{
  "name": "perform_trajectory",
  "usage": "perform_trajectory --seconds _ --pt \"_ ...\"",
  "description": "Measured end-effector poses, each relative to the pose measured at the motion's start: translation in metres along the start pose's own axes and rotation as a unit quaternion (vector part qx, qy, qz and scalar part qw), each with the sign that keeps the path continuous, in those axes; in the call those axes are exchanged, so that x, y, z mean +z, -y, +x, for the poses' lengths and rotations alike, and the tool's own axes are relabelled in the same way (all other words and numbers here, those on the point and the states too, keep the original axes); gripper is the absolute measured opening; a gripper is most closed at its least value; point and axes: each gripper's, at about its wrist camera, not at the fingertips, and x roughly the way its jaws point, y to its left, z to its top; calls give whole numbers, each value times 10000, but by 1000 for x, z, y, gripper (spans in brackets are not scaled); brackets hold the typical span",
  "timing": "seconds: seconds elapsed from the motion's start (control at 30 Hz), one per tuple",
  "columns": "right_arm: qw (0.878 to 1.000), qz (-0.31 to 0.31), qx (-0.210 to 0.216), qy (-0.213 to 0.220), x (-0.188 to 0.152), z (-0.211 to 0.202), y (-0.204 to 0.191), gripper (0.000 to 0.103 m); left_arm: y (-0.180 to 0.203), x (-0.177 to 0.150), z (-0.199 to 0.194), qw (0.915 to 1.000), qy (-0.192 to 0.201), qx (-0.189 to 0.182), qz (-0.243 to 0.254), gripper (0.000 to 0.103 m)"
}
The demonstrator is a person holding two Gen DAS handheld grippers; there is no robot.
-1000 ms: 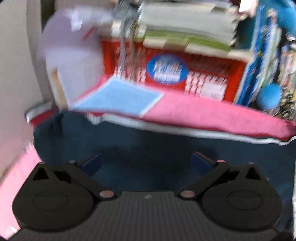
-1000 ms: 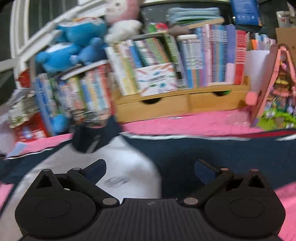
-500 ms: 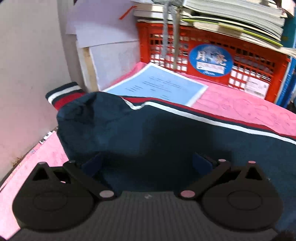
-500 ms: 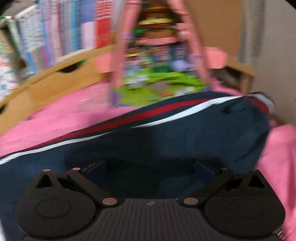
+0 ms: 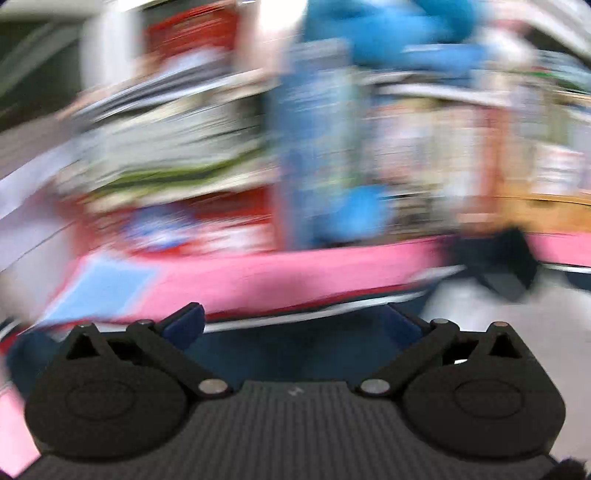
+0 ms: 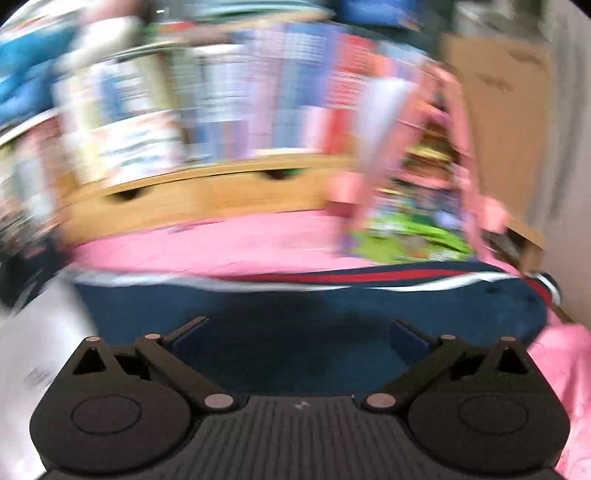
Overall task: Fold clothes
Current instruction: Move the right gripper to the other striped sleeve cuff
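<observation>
Both views are smeared with blur, so I tell only what reads clearly.

From my left gripper [image 5: 293,325], going left to right: a pale blue sheet [image 5: 99,288] lies on the pink cloth [image 5: 295,269], with a red crate [image 5: 207,225] behind it under stacked papers. Then come blue books [image 5: 314,147] with a blue plush toy [image 5: 399,29] above, and a wooden shelf [image 5: 546,214] at the far right. The navy garment [image 5: 295,350] lies on the pink cloth right under my fingers [image 5: 184,323], its white and red stripe running along the far edge; a white panel [image 5: 480,306] and a dark collar [image 5: 495,258] show to the right. My left jaws stand wide apart, grasping nothing.

From my right gripper [image 6: 299,334]: the white panel [image 6: 40,339] is at the left, then the navy garment [image 6: 295,306] spreads under my 2 fingers [image 6: 410,338] to its striped cuff [image 6: 546,288] at the right. Behind it lie the pink cloth [image 6: 221,243], a wooden drawer unit [image 6: 207,192] holding a row of books [image 6: 258,92], a pink toy house [image 6: 417,184], and cardboard [image 6: 498,110] by the wall. My right jaws are spread too, released. Nothing stands between either gripper and the garment.
</observation>
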Motion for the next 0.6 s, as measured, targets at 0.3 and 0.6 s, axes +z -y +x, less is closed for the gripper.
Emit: perform_trajectory --seconds 0.3,0.6 --pt "9965 -684 -321 -365 -34 14 -56 103 265 7 26 9626 -243 -2408 1215 103" --pt "9986 -75 253 -452 -49 28 -39 103 387 -19 99 9589 -1092 -2164 1475 103"
